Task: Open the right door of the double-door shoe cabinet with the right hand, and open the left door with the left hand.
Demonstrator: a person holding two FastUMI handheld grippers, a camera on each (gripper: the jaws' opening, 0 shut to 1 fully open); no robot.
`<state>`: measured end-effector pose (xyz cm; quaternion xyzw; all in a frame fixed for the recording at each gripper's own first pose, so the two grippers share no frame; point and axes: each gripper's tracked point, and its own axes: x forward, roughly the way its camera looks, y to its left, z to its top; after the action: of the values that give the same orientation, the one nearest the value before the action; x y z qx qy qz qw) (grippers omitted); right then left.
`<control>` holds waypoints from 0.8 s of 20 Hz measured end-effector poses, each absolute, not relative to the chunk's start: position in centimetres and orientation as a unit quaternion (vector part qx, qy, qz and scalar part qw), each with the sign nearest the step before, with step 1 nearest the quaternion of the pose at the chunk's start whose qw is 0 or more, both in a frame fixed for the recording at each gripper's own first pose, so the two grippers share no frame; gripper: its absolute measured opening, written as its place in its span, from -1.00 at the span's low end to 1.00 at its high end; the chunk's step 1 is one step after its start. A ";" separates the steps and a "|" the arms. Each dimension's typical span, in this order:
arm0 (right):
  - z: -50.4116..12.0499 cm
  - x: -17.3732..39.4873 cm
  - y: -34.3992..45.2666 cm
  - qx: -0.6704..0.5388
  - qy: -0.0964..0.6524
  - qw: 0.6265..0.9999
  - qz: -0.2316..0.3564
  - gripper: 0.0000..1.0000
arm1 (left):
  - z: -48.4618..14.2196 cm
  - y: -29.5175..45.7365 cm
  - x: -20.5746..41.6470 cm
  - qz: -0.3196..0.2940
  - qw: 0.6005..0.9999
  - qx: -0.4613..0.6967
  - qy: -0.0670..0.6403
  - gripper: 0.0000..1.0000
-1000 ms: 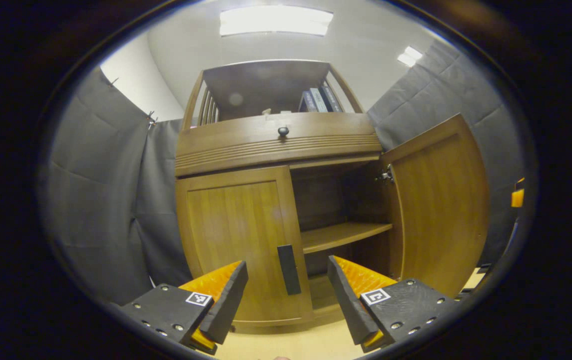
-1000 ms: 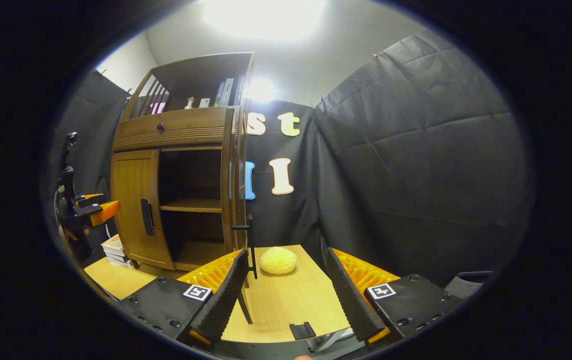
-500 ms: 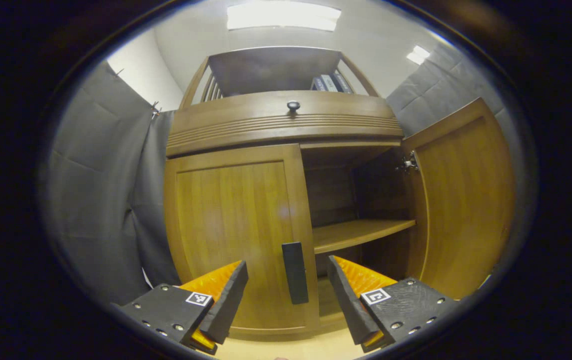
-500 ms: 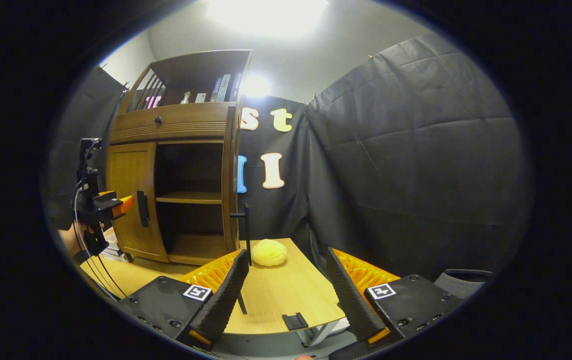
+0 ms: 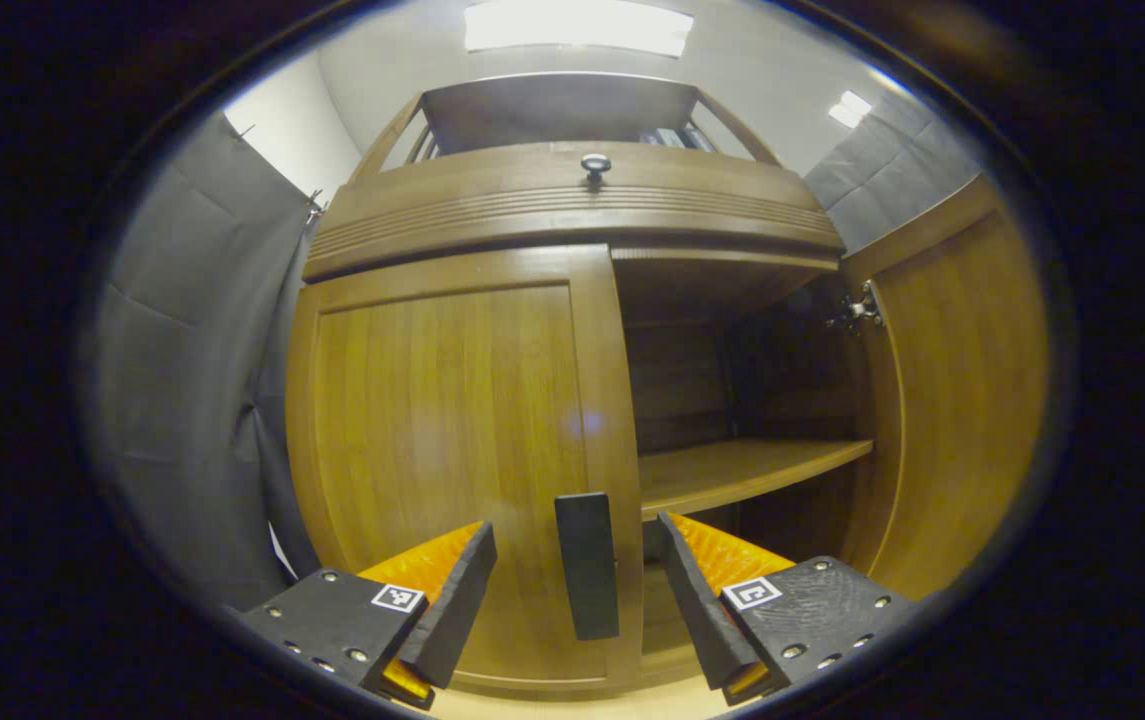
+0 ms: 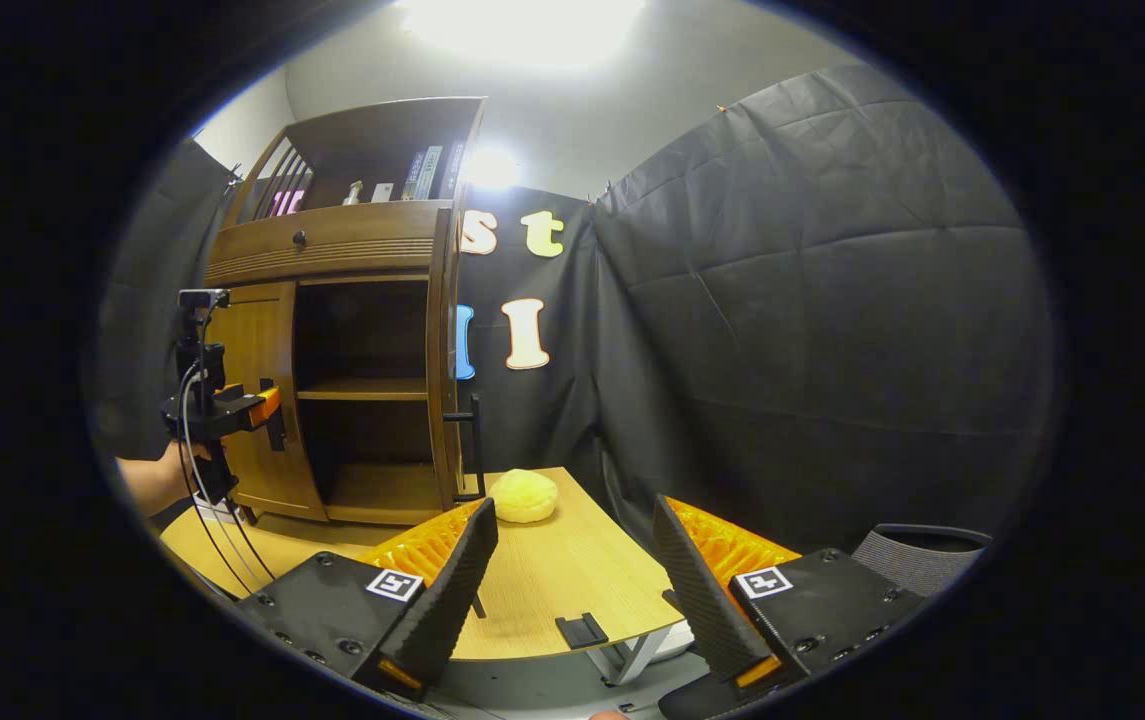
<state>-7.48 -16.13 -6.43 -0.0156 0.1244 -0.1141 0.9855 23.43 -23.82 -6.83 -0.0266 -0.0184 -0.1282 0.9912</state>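
The wooden shoe cabinet looms close in the left gripper view. Its left door is closed, and that door's dark upright handle stands between the fingers of my open left gripper, apart from both. The right door is swung wide open, baring an inner shelf. In the right gripper view the cabinet stands at the left, the open right door edge-on with its handle. My left gripper hovers at the left door. My right gripper is open, holding nothing, well back from the cabinet.
The cabinet stands on a light wooden table. A yellow round object lies on it beside the open door. A hand holds the left gripper, with cables hanging. Several books stand on the top shelf. A grey chair is at lower right.
My left gripper has moved in toward the left door, so the handle now sits between its fingers. My right gripper has drawn back from the open right door.
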 end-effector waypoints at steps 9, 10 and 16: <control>-6.4 -8.4 -17.3 -0.009 0.129 0.984 -0.124 0.95 | -9.9 -24.9 25.8 -0.127 0.990 -0.056 0.030 0.14; -6.3 -8.4 -17.4 -0.010 0.127 0.984 -0.124 0.95 | -10.5 -25.1 25.9 -0.133 0.989 -0.062 0.037 0.02; -6.2 -8.2 -17.4 -0.006 0.125 0.986 -0.114 0.95 | -10.4 -25.2 25.6 -0.123 0.990 -0.052 0.043 -0.50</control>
<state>-8.15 -17.41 -6.22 -0.0065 0.1246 -0.1139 0.9856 25.62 -25.20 -10.37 -0.0517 0.0430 -0.1232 0.9901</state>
